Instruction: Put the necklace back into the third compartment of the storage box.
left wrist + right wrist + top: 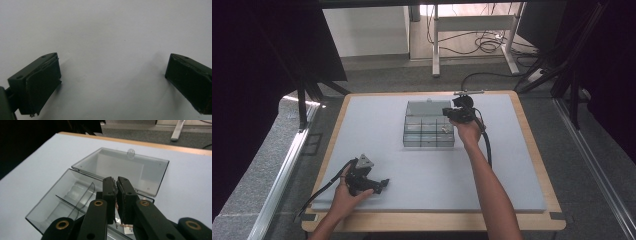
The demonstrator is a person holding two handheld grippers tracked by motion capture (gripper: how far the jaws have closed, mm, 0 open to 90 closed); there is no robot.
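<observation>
A clear plastic compartment box (419,134) lies open in the middle of the grey mat, its lid (427,107) folded back flat. In the right gripper view the box's base (50,205) shows thin dividers, and the lid (125,167) lies beyond it. My right gripper (116,180) hovers over the box's right compartments with its jaws pressed together on a small thin part with copper-coloured wire (123,225) that hangs below them. In the high view the right gripper (448,113) sits at the box's right edge. My left gripper (383,184) rests low at the mat's front left, open over bare mat (112,57).
The grey mat (492,165) covers a wooden table (532,135). A small clamp or bar (468,92) sits at the table's far edge. Beyond the table are black frame legs (302,105) and a desk with cables on the floor (484,45).
</observation>
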